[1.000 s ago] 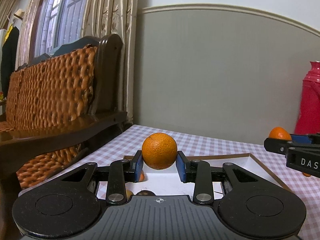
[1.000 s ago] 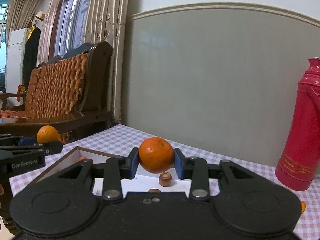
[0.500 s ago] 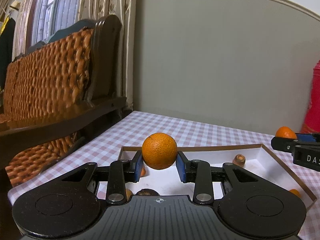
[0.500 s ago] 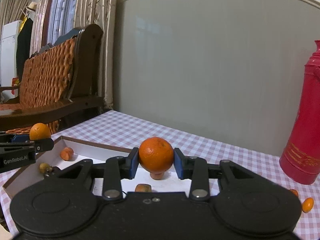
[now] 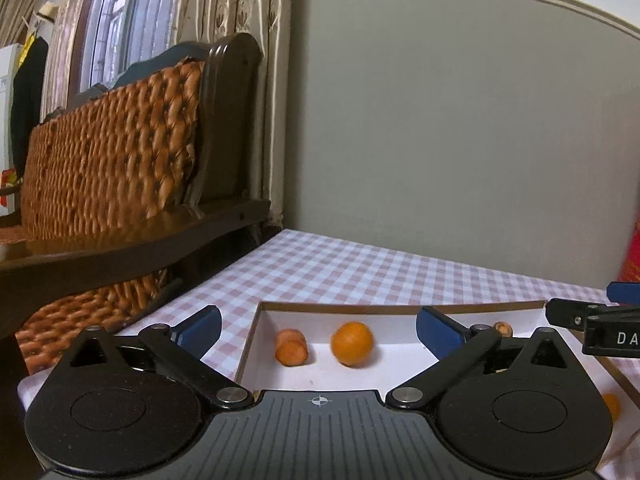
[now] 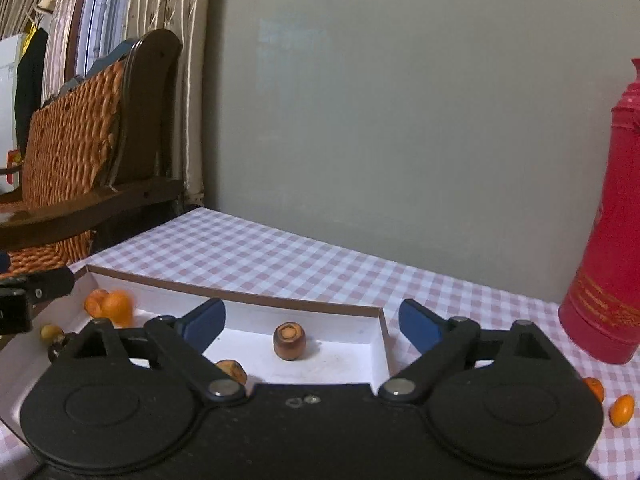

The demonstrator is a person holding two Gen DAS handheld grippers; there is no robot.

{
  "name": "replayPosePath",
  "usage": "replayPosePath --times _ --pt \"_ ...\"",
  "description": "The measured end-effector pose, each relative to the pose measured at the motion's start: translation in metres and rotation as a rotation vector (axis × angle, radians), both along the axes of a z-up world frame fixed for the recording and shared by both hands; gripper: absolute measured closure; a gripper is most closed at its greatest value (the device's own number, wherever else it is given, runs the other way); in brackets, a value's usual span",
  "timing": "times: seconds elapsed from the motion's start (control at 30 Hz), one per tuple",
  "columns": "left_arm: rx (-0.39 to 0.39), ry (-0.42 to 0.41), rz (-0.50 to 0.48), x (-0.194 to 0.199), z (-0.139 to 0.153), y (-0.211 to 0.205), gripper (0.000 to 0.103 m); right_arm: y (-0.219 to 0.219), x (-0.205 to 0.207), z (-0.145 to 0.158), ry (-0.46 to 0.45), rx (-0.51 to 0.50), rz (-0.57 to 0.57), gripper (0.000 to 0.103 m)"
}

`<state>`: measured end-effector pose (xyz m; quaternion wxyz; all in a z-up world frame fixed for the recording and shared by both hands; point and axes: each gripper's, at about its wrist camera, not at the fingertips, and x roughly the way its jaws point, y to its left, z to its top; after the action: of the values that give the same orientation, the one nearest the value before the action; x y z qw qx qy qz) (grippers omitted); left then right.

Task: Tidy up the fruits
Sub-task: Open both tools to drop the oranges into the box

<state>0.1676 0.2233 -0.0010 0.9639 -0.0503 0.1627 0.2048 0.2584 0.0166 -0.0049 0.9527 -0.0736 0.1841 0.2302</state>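
Both oranges have left your grippers since the earlier frames: each gripper has just been opening, and its blue pads now stand wide apart with nothing between them. Your left gripper (image 5: 318, 330) hovers over the left end of the white tray (image 5: 400, 307) on the checked counter (image 5: 360, 268). One orange (image 5: 352, 344) lies on the tray floor just beside a carrot chunk (image 5: 291, 347). Your right gripper (image 6: 312, 326) hangs over the tray's right end, above a brown-skinned carrot stub (image 6: 289, 340). The second orange cannot be seen from either view. A red flask (image 6: 610, 240) stands on the counter to the right.
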Motion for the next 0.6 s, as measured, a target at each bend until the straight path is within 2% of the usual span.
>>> replayPosePath --times 0.27,0.6 --pt "-0.004 0.006 0.003 -0.001 0.0 0.002 0.0 -0.001 -0.002 0.002 0.006 0.002 0.01 0.006" --pt "0.004 -0.016 -0.009 -0.019 0.007 -0.015 0.0 -0.011 -0.019 0.01 0.008 0.01 0.017 0.006"
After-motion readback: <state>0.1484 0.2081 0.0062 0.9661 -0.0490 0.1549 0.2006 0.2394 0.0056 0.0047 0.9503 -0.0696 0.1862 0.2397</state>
